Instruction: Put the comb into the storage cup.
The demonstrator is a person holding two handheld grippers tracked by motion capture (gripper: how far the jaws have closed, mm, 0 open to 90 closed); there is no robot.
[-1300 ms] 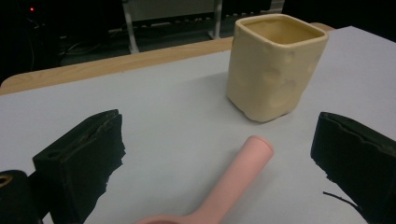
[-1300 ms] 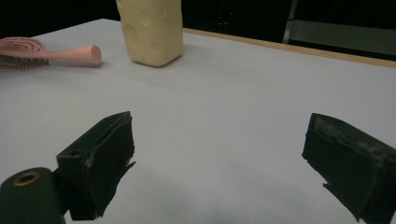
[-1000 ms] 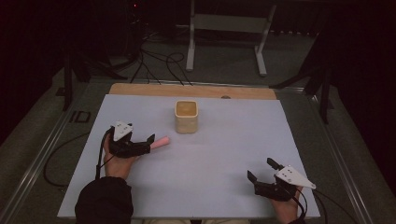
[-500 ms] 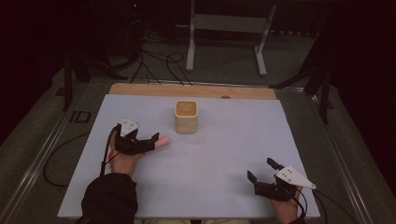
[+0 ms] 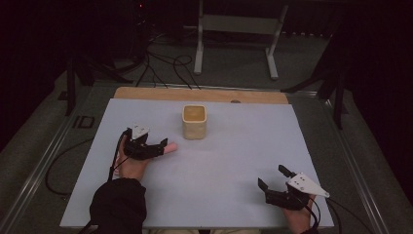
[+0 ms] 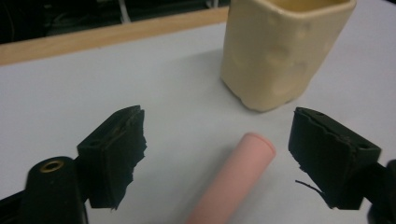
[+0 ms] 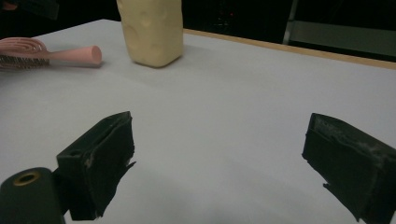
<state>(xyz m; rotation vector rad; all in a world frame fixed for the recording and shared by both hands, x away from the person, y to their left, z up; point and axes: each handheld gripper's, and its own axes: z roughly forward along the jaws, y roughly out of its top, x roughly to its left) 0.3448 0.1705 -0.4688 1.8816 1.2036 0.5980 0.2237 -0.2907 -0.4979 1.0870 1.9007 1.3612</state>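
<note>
The left hand-held gripper (image 6: 215,154) stands wide open — the pink hairbrush (image 6: 233,182) lies on the worktop (image 5: 234,161) with its handle between the jaws, untouched, near the cream cup (image 6: 280,51).

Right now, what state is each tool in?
Left tool: open, jaws either side of the pink brush handle, not clamped.
Right tool: open, holding nothing.
</note>
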